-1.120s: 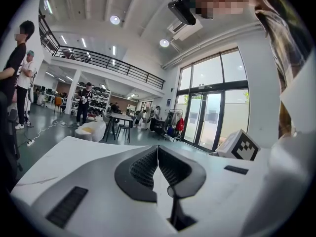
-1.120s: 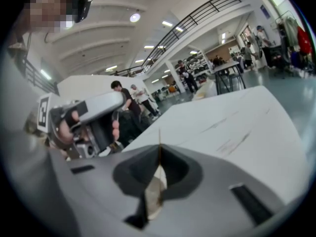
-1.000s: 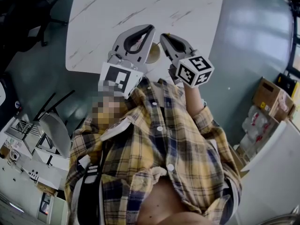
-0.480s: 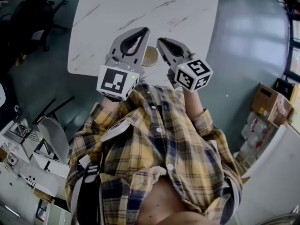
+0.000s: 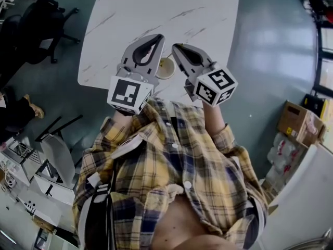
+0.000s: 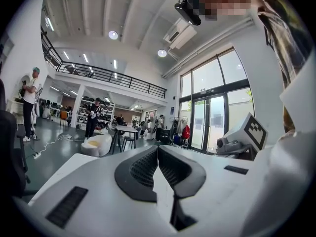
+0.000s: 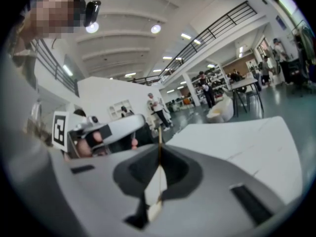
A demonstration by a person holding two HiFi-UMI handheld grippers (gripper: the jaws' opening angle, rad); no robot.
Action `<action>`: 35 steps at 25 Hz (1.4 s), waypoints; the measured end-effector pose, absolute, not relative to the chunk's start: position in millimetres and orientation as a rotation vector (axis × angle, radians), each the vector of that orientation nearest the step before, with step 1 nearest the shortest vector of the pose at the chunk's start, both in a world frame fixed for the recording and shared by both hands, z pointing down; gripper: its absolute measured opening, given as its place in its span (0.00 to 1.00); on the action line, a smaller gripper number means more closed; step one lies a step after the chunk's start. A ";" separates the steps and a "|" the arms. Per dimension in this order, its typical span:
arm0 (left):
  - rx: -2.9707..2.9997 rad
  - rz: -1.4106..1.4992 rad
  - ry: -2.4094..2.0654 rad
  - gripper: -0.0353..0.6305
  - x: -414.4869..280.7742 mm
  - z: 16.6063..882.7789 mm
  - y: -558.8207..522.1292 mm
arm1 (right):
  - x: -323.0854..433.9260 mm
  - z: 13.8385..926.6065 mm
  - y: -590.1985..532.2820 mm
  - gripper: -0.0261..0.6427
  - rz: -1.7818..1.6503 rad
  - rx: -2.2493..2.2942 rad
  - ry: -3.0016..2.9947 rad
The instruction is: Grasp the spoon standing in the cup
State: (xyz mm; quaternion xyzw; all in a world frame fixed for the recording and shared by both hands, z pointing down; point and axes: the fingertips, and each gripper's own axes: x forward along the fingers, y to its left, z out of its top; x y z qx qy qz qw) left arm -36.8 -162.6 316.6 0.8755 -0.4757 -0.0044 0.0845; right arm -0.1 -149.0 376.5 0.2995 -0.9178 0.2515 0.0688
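Note:
A cream cup (image 5: 165,68) stands near the front edge of the white marble table (image 5: 156,9), seen between my two grippers in the head view. My right gripper (image 5: 176,47) hangs above and just right of it. In the right gripper view its jaws (image 7: 160,149) are shut on a thin brown spoon handle (image 7: 159,135) that sticks up between the tips. My left gripper (image 5: 158,37) is held level to the left of the cup. Its jaws (image 6: 158,148) meet at the tips with nothing between them. The spoon's bowl is hidden.
A dark office chair (image 5: 36,20) stands left of the table. Cardboard boxes (image 5: 302,121) sit on the floor at the right, and folded frames and racks (image 5: 52,160) at the lower left. The person's plaid shirt (image 5: 177,181) fills the lower head view.
Both grippers have risen a little above the table, the right one more. The cup now shows lower between them. The jaws of both stay closed.

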 end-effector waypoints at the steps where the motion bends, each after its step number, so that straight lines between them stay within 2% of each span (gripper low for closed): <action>1: 2.616 -0.015 -1.422 0.08 -37.3 315.2 -162.5 | -0.9 371.6 -150.0 0.09 0.742 0.900 -2.772; 35: 2.694 -0.037 -1.386 0.08 -29.6 288.1 -171.6 | 17.5 229.2 -165.3 0.09 0.107 1.156 -2.936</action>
